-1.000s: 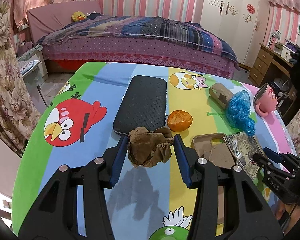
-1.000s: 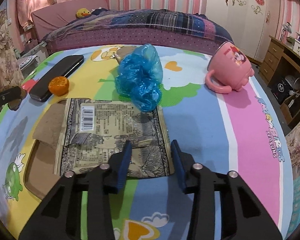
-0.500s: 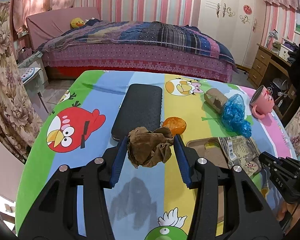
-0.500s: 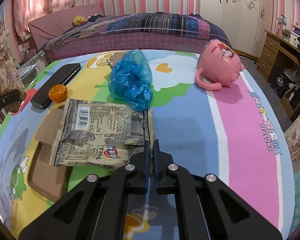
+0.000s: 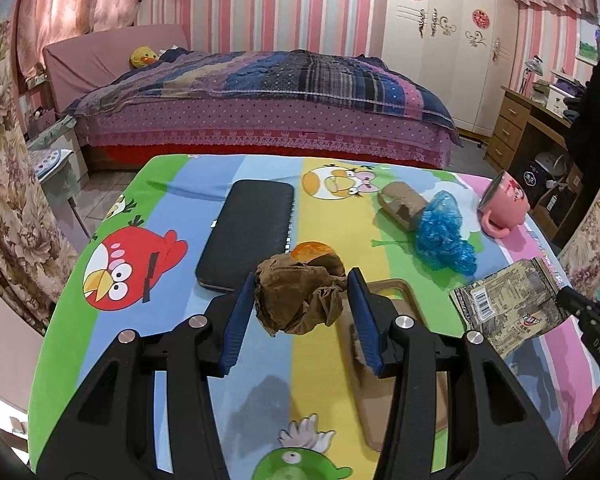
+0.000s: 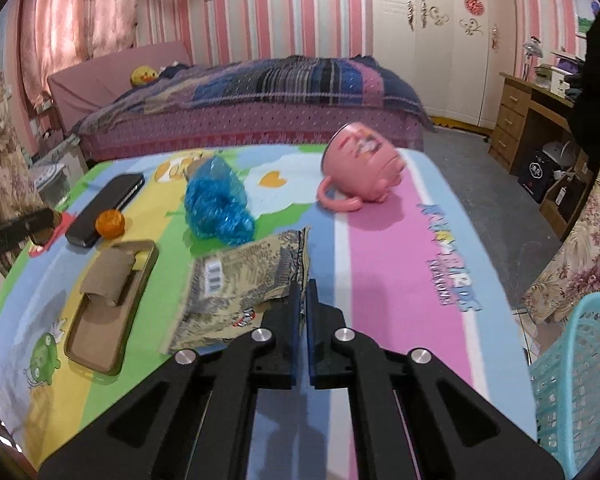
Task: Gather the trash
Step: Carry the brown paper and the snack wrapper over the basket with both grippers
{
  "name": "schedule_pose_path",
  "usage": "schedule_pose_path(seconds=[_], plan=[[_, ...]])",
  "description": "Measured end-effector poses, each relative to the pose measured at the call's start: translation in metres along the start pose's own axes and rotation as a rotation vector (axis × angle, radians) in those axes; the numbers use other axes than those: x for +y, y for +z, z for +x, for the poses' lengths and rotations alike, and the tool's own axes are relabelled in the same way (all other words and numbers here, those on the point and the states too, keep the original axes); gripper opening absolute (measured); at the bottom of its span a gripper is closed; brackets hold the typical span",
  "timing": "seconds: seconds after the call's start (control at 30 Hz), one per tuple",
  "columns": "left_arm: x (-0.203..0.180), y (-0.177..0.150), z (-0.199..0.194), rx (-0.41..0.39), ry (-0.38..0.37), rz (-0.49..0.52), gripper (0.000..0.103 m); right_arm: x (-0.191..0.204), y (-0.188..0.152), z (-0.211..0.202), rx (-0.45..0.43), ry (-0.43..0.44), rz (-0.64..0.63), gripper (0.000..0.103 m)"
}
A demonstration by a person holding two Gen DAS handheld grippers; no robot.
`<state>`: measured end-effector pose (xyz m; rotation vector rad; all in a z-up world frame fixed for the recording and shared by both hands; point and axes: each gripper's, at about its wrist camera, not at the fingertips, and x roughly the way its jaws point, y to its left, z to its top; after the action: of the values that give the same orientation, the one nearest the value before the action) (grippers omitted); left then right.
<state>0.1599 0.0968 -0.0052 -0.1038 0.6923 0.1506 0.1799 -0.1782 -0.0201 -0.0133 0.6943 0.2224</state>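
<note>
Fingers: left gripper (image 5: 300, 306) clamps one paper wad (image 5: 300, 300) | right gripper (image 6: 303, 300) pinches one wrapper (image 6: 240, 288)

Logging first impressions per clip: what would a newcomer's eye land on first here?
Probably the loud cartoon-bird tablecloth, then the two loads: the left claw clamps a crumpled brown paper wad, and the right claw pinches a printed snack wrapper by its edge. A tipped pink mug lies farther back.

So the tabletop (image 5: 172, 364) has a cartoon-bird cloth, and sitting on it: a black case (image 5: 248, 232), an orange (image 6: 110, 222), a cardboard tube (image 5: 400, 204), a blue plastic bag (image 6: 216, 204), a tipped pink mug (image 6: 364, 172), and a brown tray (image 6: 108, 304).
</note>
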Motion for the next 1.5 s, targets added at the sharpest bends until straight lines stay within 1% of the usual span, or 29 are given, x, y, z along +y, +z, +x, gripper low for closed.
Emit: schedule_pose_path(seconds=[0.23,0.37,0.43,0.53,0.6,0.63,0.73,0.9,1.03,1.1,1.17,1.23,1.3,1.4,1.5], plan=[[-0.023,0.002,-0.006,-0.009,-0.038,0.007,0.046,-0.011,0.001,-0.031,-0.053,-0.017,-0.021,0.002],[-0.044,0.0,-0.007,-0.001,-0.064,0.025,0.046,-0.031,0.004,-0.065,-0.116,-0.019,0.015,0.002],[-0.057,-0.002,-0.009,0.001,-0.084,0.043,0.046,-0.038,0.003,-0.077,-0.132,-0.035,0.008,0.002],[-0.081,-0.006,-0.015,-0.003,-0.107,0.091,0.046,-0.058,-0.002,-0.099,-0.156,-0.055,0.024,0.002],[-0.1,-0.01,-0.021,-0.003,-0.139,0.118,0.046,-0.079,-0.009,-0.114,-0.166,-0.066,0.057,0.002],[-0.107,-0.012,-0.023,-0.003,-0.155,0.126,0.046,-0.083,-0.011,-0.117,-0.167,-0.071,0.063,0.002],[-0.137,-0.018,-0.034,-0.013,-0.198,0.161,0.046,-0.106,-0.019,-0.132,-0.168,-0.101,0.084,0.002],[-0.193,-0.027,-0.045,-0.022,-0.253,0.241,0.046,-0.154,-0.031,-0.164,-0.199,-0.166,0.14,0.002],[-0.242,-0.03,-0.058,-0.026,-0.345,0.249,0.046,-0.194,-0.043,-0.189,-0.214,-0.23,0.183,0.002],[-0.266,-0.035,-0.064,-0.041,-0.377,0.277,0.046,-0.216,-0.052,-0.201,-0.217,-0.268,0.209,0.002],[-0.296,-0.042,-0.071,-0.059,-0.415,0.317,0.046,-0.23,-0.057,-0.208,-0.22,-0.286,0.229,0.002],[-0.316,-0.048,-0.073,-0.062,-0.449,0.334,0.046,-0.251,-0.066,-0.216,-0.222,-0.314,0.259,0.002],[-0.341,-0.057,-0.073,-0.05,-0.494,0.348,0.046,-0.269,-0.076,-0.222,-0.22,-0.349,0.285,0.002],[-0.371,-0.069,-0.069,-0.019,-0.54,0.37,0.046,-0.289,-0.089,-0.225,-0.213,-0.385,0.323,0.002],[-0.398,-0.082,-0.065,-0.005,-0.553,0.401,0.046,-0.304,-0.1,-0.224,-0.211,-0.409,0.352,0.002]])
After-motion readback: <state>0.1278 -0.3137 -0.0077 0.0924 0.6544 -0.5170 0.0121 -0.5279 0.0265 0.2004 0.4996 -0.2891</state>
